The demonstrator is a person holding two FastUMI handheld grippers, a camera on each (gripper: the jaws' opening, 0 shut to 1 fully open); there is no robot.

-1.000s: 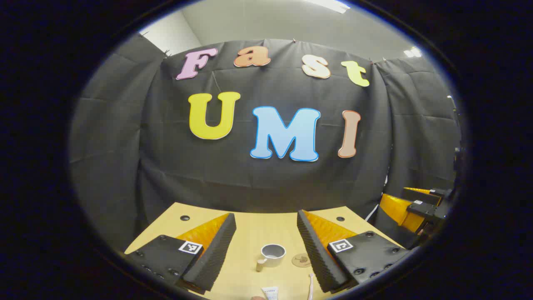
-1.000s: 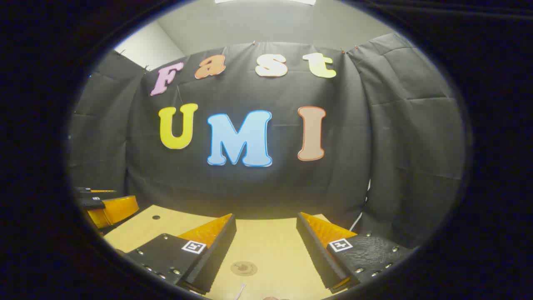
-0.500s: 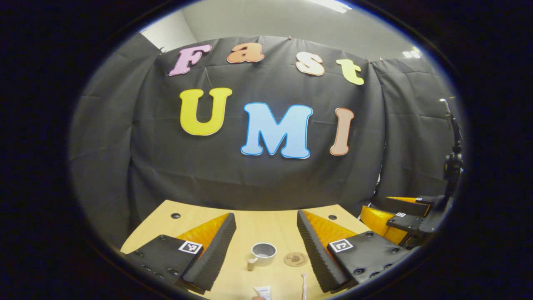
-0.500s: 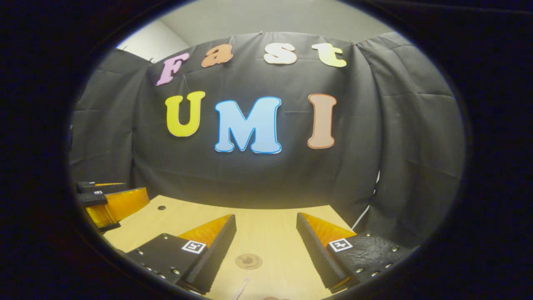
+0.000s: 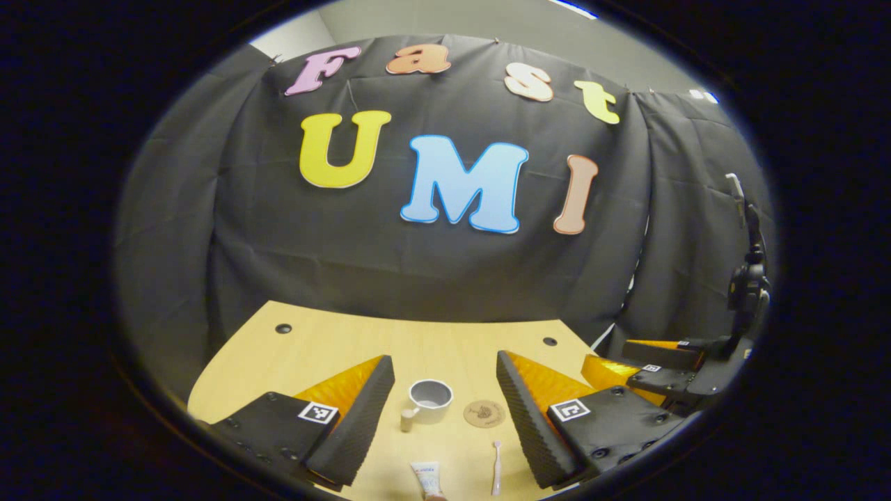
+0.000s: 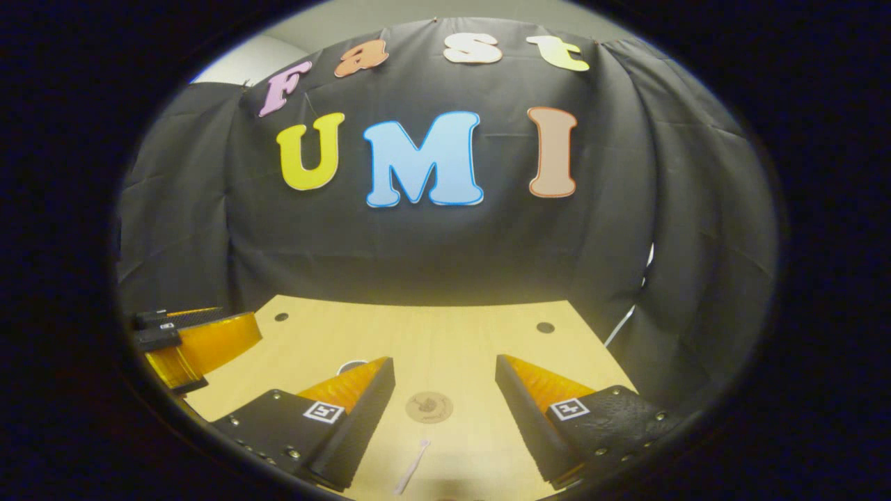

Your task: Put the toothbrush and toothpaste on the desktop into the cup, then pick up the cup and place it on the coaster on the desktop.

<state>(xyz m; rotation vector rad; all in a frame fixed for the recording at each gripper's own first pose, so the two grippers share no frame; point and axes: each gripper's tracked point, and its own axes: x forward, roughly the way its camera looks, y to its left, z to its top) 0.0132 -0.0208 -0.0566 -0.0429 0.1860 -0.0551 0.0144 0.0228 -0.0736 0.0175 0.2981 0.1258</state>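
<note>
A: Has any of the job been done?

B: No, it looks like 0 of the 3 steps are done. The cup stands on the worktop with nothing in it that I can see.

A: Where is the brush?

B: It lies flat on the worktop, near the front edge. The paste lies flat too, just to one side of the brush and apart from it. Both are in front of the cup.

A: And the coaster?

B: It sits just beside the cup, with nothing on it. The cup is not on it.

A: What are the tongs doing?

B: The left tongs are wide open and hold nothing. They hang above the worktop, and the cup shows in the gap between the fingers. The right tongs are wide open too, and hold nothing. The coaster and the brush show in their gap.

A: So what is left?

B: All of it, I think. The brush goes in the cup, the paste goes in the cup, then the cup goes on the coaster.
</note>
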